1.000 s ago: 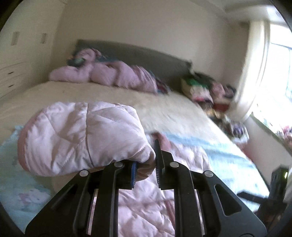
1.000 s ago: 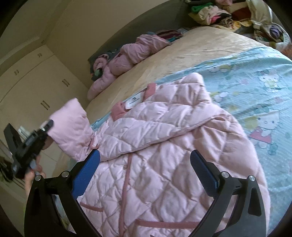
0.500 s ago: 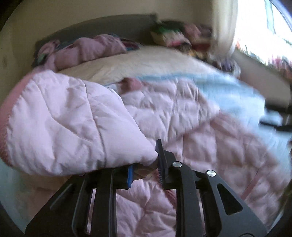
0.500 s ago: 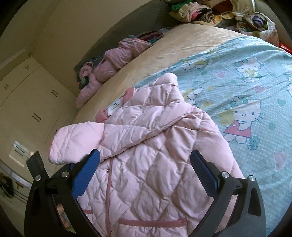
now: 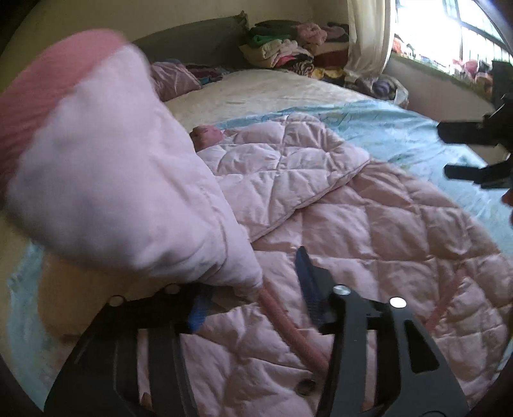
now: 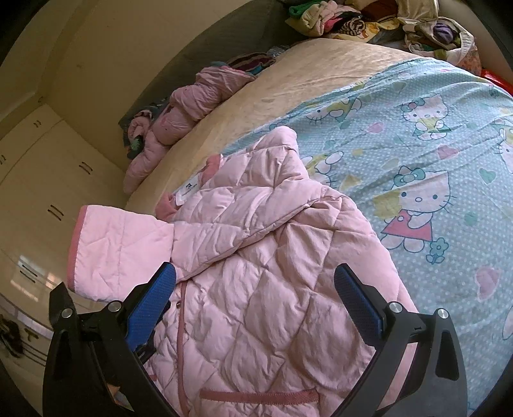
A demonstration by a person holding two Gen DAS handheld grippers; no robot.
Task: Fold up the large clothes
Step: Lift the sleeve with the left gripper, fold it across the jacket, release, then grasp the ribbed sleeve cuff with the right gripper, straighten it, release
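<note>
Cream wardrobes (image 6: 48, 192) line the left wall; the bed's beige mattress (image 6: 288, 83) carries a cartoon-cat sheet (image 6: 433, 154), with a clothes heap (image 6: 368, 16) by the grey headboard (image 5: 192, 35). The pink quilted jacket (image 6: 272, 256) lies front-up on that sheet. The left gripper (image 5: 253, 295) has its jaws parted, the sleeve (image 5: 105, 179) draped against its left finger; whether anything is pinched is unclear. The right gripper (image 6: 256, 301) hovers wide apart above the jacket, holding nothing. Motion blurs the sleeve cuff.
</note>
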